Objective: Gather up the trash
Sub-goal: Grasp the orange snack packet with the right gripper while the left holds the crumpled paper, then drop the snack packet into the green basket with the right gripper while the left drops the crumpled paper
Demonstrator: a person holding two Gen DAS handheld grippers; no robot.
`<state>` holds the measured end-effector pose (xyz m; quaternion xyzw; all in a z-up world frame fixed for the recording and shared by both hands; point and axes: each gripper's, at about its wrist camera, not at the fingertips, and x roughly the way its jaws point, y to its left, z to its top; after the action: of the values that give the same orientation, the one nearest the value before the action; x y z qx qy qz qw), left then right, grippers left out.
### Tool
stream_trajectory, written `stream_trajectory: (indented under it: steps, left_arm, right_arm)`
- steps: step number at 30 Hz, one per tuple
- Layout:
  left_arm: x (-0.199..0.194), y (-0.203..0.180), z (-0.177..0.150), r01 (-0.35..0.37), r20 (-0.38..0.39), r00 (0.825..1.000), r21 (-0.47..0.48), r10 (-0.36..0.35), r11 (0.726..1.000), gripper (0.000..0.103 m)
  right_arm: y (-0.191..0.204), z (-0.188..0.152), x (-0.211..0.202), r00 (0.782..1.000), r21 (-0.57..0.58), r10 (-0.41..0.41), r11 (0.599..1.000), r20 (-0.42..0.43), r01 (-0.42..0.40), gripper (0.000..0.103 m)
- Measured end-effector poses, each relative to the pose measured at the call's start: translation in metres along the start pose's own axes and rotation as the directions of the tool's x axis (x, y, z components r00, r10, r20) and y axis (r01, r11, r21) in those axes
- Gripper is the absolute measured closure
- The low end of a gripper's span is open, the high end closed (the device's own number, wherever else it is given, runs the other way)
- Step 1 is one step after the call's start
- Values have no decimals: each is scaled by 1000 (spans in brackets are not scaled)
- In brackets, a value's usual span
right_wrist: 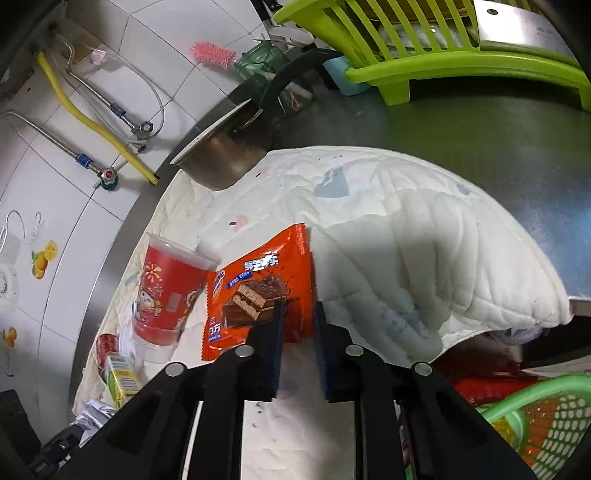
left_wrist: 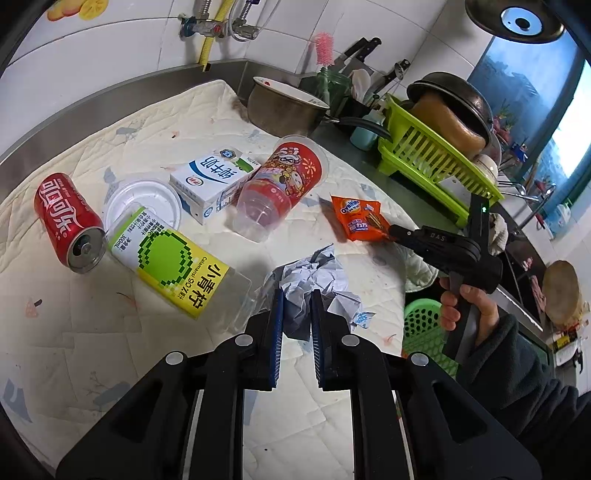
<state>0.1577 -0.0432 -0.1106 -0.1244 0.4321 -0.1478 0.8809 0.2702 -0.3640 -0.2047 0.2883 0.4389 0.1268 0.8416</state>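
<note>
1. White tiled wall [left_wrist: 110, 55] rises far ahead of the claw, carrying metal hoses and a yellow hose [left_wrist: 212, 33].
2. Steel counter [right_wrist: 480, 147] lies ahead of the claw, a quilted cloth [left_wrist: 110, 350] below it.
3. Daylit window [left_wrist: 535, 110] sits ahead, to the right.

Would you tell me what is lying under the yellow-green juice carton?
The juice carton rests partly on a white plastic lid, which lies on the quilted cloth. The lid's covered part cannot be seen.
</note>
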Motion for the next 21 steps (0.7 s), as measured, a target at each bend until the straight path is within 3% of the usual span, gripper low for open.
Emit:
stream_trajectory:
  steps: [2,4,6,8,11,16,21]
  left_arm:
    - [0,0,-1,-2,1,1000,1,2,1000,90]
    - [0,0,-1,-1,-1,1000,0,1,1000,90]
    - [-1,1,-1,-5,-1,1000,0,5,1000,90]
    - [-3,3,-1,-7,1,1000,-5,7,1000,90]
    - [-5,5,-2,-13,6,1000,-8,13,1000,90]
    - [-7,6,-2,-19,10,1000,-10,19,1000,90]
    - [-11,-2,-1,-5,18,1000,0,5,1000,90]
  right_arm:
    - [0,-1,4,1000,22,21,1000,-11,-21,85]
    - [-1,-2,5,1000,46,18,999,-3,-18,75]
    - [-6,-3,10,999,95,45,994,-8,-44,76]
    - [-8,-5,14,997,126,75,989,-22,-71,90]
    - [-7,-7,11,995,144,97,985,-7,-95,101]
    - [7,-8,-11,993,108,114,987,39,-118,102]
    - [27,-14,-61,990,-1,89,996,109,-89,102]
